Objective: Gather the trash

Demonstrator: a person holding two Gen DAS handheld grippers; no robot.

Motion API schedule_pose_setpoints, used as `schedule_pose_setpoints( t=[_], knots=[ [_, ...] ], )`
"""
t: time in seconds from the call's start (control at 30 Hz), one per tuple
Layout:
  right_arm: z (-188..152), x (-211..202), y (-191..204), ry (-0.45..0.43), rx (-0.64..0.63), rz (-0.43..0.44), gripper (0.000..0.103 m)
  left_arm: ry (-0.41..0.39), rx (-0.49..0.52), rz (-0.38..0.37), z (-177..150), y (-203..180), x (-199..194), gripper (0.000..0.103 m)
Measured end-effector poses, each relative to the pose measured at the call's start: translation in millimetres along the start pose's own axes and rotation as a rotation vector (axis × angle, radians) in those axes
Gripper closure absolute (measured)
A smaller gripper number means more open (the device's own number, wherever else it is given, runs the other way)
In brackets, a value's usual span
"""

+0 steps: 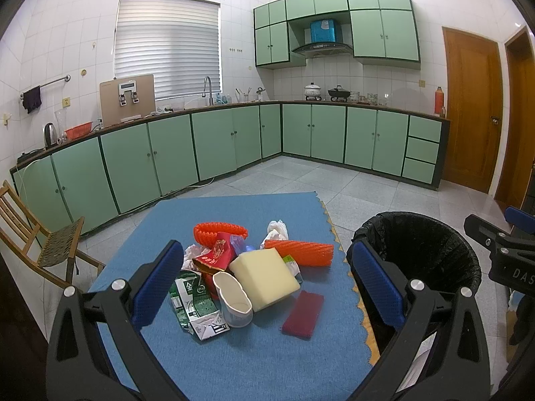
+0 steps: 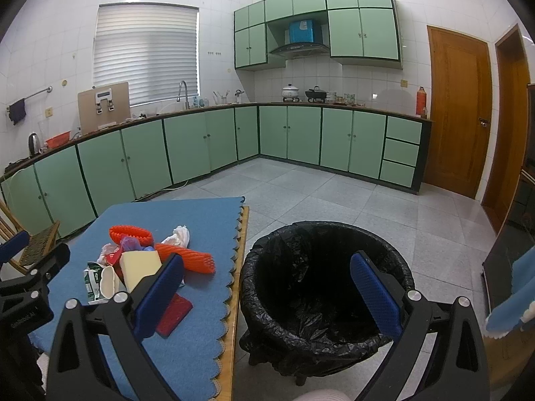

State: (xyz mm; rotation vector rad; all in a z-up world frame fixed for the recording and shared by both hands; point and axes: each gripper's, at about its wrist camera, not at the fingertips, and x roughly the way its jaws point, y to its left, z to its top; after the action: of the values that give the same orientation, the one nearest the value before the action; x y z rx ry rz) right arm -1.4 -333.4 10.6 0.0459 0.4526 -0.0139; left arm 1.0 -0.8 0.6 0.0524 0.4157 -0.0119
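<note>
Nothing binned yet, whole pile left to go

So the left gripper (image 1: 264,287) hangs over the near side of the worktop (image 1: 234,361) with its jaws spread wide and nothing between them. The right gripper (image 2: 267,297) is the same deal, jaws wide and empty, sitting above the near rim of the bin (image 2: 327,287), which stands on the floor just beside the worktop's right edge.

As far as I can tell the bin's black liner is empty, though it's dark in there so I wouldn't swear to it. Looks to me like the job is basically at the start.

Closest to the left jaws: the dark red pad (image 1: 302,314) lying flat by itself, and the green milk carton (image 1: 194,304) next to the left finger. Right behind those, the white cup (image 1: 234,300) on its side touching the pale foam block (image 1: 267,277), with a red packet (image 1: 214,255) leaning in. Further back, two orange foam nets (image 1: 301,250), one lying long on the right, one curled at the far end, plus crumpled white tissue (image 1: 277,229).

All of it sits in one heap mid-worktop, ahead of the left jaws and well left of the right ones. Everything still needs moving
</note>
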Motion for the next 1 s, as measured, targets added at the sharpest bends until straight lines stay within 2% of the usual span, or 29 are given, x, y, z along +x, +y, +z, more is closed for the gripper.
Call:
schedule_pose_setpoints(
  t=[1.0],
  knots=[
    [-2.4, 4.5, -3.6, 0.0, 0.003, -0.003, 0.006, -0.001, 0.0, 0.0, 0.0, -0.1, 0.0, 0.005]
  ],
)
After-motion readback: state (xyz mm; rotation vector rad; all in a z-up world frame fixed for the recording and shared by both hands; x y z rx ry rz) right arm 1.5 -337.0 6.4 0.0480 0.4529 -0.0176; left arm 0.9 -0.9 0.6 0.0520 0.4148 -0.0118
